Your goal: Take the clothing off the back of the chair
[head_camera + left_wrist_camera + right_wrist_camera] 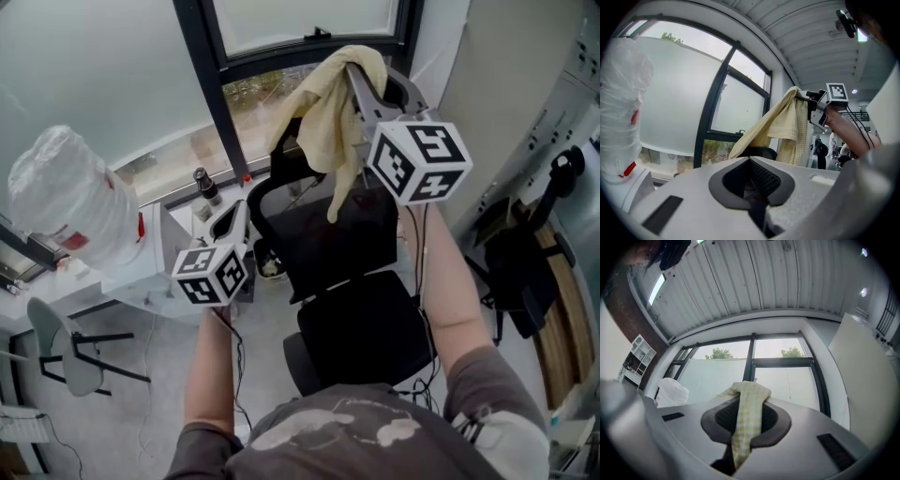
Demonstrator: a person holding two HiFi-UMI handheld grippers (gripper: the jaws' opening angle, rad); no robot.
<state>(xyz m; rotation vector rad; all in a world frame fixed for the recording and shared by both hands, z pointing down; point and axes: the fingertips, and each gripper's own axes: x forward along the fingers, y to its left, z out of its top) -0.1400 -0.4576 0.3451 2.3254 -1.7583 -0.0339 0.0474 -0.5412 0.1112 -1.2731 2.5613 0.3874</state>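
Head view: yellow checked garment [328,112], soft, light, limp. Hangs from right gripper [361,82], high over back of chair [342,234], far side, by window [281,28]. Drapes in loose folds; lower tail close to chair back, contact not discernible. Right jaws clamped on bunched fold near top; thin weave likely to slip in a shallow pinch. Left gripper [234,223] low at left, jaws closed, empty. Suggested second hold: hanging tail.

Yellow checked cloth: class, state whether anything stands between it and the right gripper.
Nothing does. The right gripper is shut on the yellow checked cloth, which hangs from its jaws above the black chair.
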